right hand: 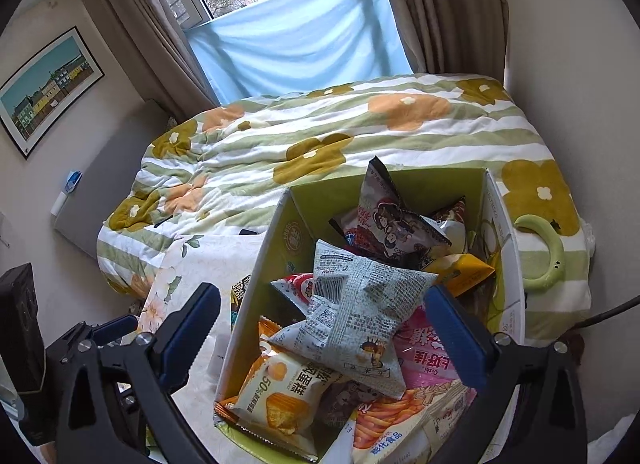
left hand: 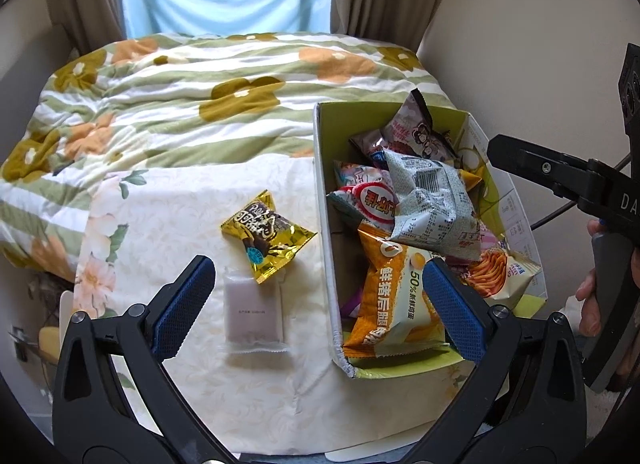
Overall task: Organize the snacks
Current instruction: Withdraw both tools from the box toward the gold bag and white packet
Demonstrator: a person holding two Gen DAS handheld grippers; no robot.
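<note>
A green-lined cardboard box (left hand: 323, 199) on the cream floral cloth (left hand: 168, 215) is piled with snack packets; it also shows in the right wrist view (right hand: 264, 264). A grey newsprint-patterned packet (right hand: 352, 316) lies on top, with an orange packet (left hand: 394, 296) below it. Left of the box lie a gold packet (left hand: 266, 238) and a small clear packet (left hand: 253, 310). My left gripper (left hand: 318, 300) is open and empty above the box's near left wall. My right gripper (right hand: 322, 330) is open and empty, straddling the grey packet from above.
A bed with a green-striped flower quilt (left hand: 200, 103) lies behind the cloth, under a curtained window. A green ring-shaped object (right hand: 550, 260) rests on the quilt right of the box. A framed picture (right hand: 48, 87) hangs on the left wall.
</note>
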